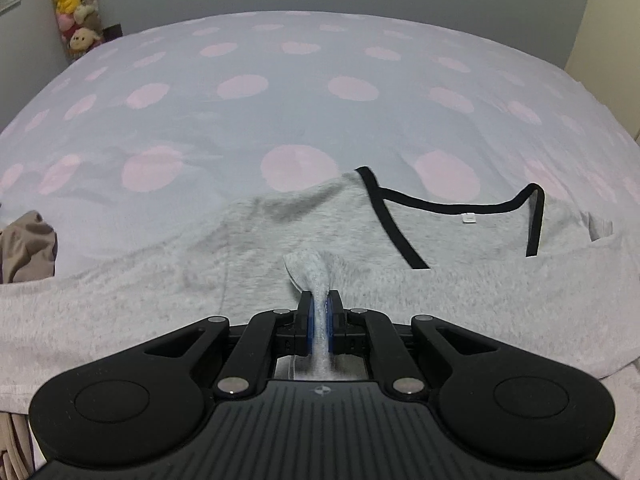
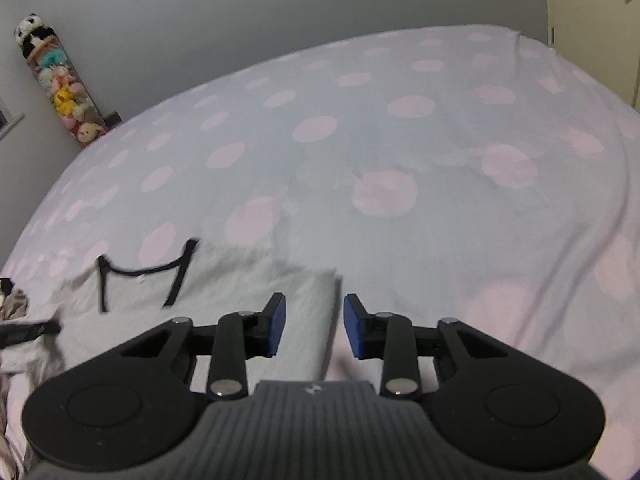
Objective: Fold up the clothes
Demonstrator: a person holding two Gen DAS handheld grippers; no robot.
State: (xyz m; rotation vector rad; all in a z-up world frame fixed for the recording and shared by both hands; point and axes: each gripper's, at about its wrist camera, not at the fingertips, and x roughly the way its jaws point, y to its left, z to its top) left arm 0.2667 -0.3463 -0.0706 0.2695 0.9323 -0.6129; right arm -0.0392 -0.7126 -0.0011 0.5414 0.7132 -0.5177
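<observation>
**Now: left gripper pinches grey fabric, right one hangs open**

Right, the grey shirt (image 1: 304, 224) lies spread across the near part of the bed (image 1: 256, 120), on that pale cover with the pink spots, its black-trimmed neckline (image 1: 456, 208) facing up and off to the right. The left gripper (image 1: 319, 312) has its blue pads pressed together on a bunched-up fold of the shirt, cloth running up between the fingers. Over on the other side, the right gripper (image 2: 314, 326) stands parted with nothing between its pads, poised above the shirt's folded edge (image 2: 320, 312) where grey meets bedcover. A brownish garment (image 1: 26, 246) sits crumpled at the left, and stuffed toys (image 1: 76, 8) are stacked in the far corner.
</observation>
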